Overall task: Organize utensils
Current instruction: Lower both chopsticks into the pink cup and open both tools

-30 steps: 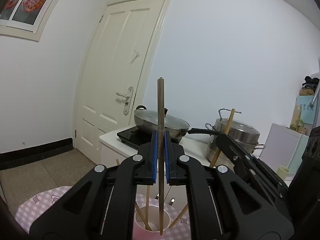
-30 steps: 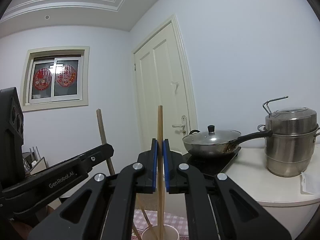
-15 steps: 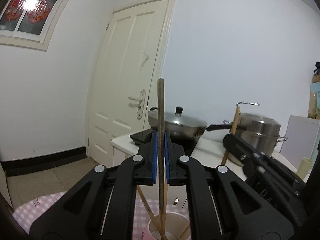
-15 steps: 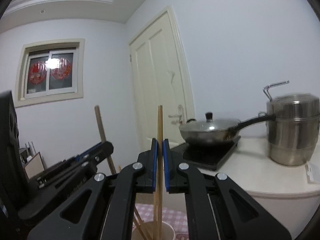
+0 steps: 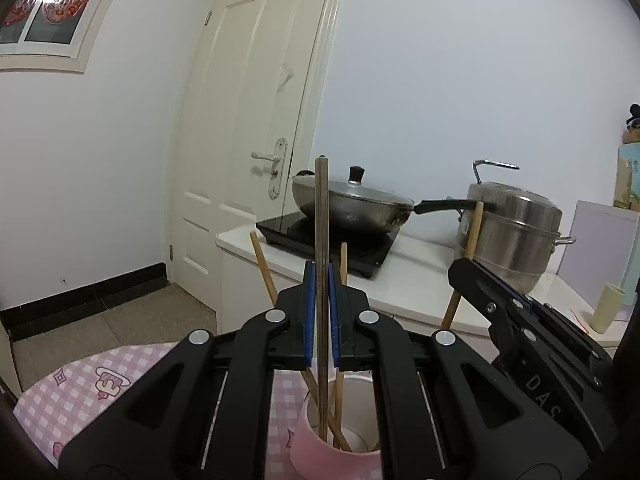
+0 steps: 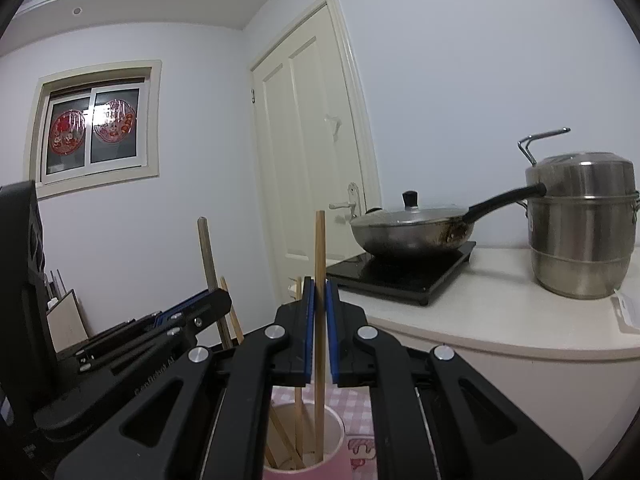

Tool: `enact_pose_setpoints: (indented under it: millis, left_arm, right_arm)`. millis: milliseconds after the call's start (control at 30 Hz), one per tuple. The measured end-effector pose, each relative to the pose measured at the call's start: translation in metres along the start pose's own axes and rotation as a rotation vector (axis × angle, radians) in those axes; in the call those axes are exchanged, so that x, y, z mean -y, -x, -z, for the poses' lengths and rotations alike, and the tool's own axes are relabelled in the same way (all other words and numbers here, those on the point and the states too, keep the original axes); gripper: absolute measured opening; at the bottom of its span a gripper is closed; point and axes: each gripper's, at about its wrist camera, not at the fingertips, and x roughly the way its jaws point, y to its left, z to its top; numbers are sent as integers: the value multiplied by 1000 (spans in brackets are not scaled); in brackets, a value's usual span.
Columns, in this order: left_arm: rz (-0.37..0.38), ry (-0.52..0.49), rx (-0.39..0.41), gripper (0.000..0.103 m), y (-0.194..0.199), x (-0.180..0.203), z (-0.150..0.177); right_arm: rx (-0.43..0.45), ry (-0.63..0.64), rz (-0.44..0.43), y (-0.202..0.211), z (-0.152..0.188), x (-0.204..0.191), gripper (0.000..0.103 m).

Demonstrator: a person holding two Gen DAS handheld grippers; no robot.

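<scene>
Checked pink tablecloth, round cup, slim wooden chopsticks

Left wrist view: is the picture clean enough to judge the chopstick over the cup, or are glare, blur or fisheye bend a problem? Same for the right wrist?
Left wrist view: sharp; dark chopstick and pink cup crisp; window blown out by glare; door bowed by fisheye. Right wrist view: sharp; light chopstick clear; milder window glare; black vignette corners in both.
</scene>
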Motion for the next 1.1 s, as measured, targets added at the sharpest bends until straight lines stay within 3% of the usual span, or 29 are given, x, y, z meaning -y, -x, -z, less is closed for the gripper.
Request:
enact_pose_setpoints:
  millis: [767, 833, 933, 967, 1000, 1067, 1100]
  left_arm:
    - [18, 55, -73, 8, 0, -9, 11]
    - [20, 50, -75, 8, 2, -8, 10]
    - [3, 52, -65, 8, 10, -8, 8]
    - [3, 57, -63, 8, 12, -9, 6]
    - [6, 62, -65, 12, 14, -9, 4]
    - [6, 63, -62, 38, 19, -9, 2]
    - [0, 64, -39, 64, 26, -9, 1]
  right_arm:
    - [-58, -54, 30, 12, 20, 12, 6]
    - [-63, -60, 32, 15, 20, 13, 12]
    - [-70, -67, 36, 20, 19, 14, 31]
    - [-70, -71, 34, 23, 19, 14, 33]
    - [-71, -69, 36, 25, 18, 15, 33]
    - [-80, -71, 37, 29, 17, 15, 34]
    - [-81, -73, 37, 31, 17, 15, 34]
